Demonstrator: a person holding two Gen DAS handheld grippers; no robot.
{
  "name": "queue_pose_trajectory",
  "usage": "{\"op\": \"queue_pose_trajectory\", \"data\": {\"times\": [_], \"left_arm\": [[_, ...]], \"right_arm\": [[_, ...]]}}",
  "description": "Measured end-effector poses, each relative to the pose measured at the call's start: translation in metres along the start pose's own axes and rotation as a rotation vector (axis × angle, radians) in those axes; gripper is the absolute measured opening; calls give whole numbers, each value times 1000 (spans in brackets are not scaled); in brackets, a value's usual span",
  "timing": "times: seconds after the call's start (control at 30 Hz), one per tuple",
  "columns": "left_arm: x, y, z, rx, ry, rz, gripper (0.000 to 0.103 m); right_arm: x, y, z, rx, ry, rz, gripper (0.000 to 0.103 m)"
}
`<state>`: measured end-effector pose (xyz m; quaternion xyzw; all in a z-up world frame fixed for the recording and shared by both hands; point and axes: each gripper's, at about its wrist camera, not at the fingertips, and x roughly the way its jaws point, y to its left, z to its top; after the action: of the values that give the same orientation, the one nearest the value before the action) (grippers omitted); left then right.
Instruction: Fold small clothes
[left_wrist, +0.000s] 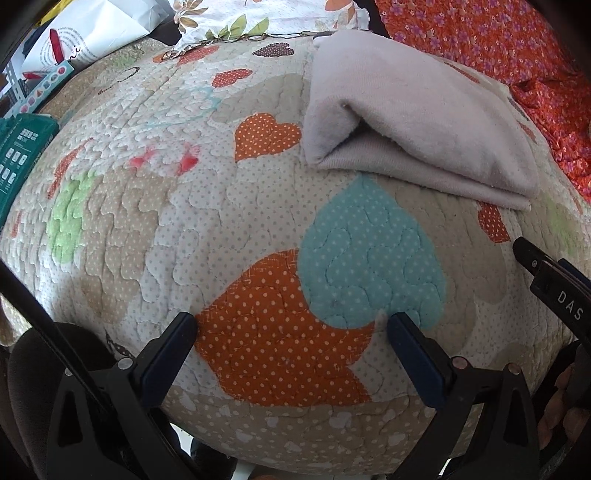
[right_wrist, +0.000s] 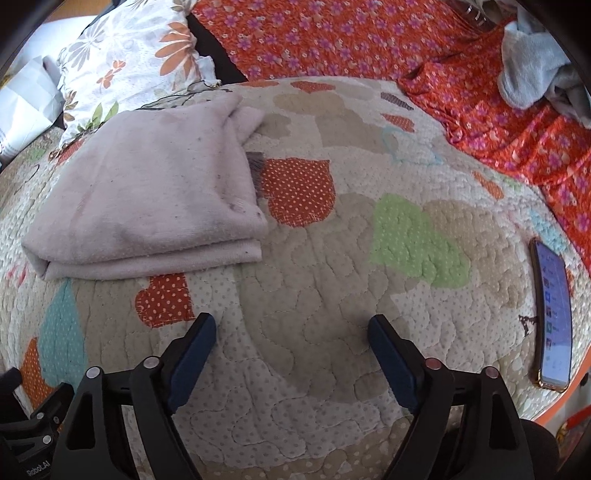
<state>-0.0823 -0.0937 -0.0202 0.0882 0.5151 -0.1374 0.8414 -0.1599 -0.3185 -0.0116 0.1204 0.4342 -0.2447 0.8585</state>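
The pale pink garment (right_wrist: 147, 206) is sitting already folded into a thick bundle on the heart-patterned quilt (right_wrist: 314, 332), toward the far side near the floral pillow (right_wrist: 129, 70). Looks like this piece is basically done, so the risks I'm seeing are mostly about messing it up or grabbing the wrong thing next.

Biggest worry: the orange flowered blanket (right_wrist: 369, 40) is lying bunched along the far edge of the quilt, and a grey fuzzy garment (right_wrist: 532, 77) is lying on top of it. If that's the next piece, whoever's reaching for it is probably going to snag a fold of the blanket along with it.

Next: the fold itself. The top flap is gaping a bit at one corner in the left view (left_wrist: 354, 125), so any nudge or drag across the quilt is likely undoing it. The quilt is puffy too, so nothing is lying truly flat.

Smaller thing: a phone (right_wrist: 554, 317) is lying screen-up at the quilt's near right edge. A sweeping move to the right is risking knocking it off.

Both sets of tongs are standing apart with nothing between them, hovering over bare quilt: the left tongs (left_wrist: 291, 325) well short of the bundle, the right tongs (right_wrist: 291, 328) just beside its near edge.
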Motion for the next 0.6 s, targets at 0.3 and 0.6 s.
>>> {"op": "queue_pose_trajectory", "data": {"times": [0.3,0.6], "left_arm": [[-1,2,-1,-31,18,-22,103],[-61,2,45,-40,-138,-147,88]], "right_arm": [[5,-4,-1,42,13,30,99],[6,-6,-2,72,-2,61,103]]}}
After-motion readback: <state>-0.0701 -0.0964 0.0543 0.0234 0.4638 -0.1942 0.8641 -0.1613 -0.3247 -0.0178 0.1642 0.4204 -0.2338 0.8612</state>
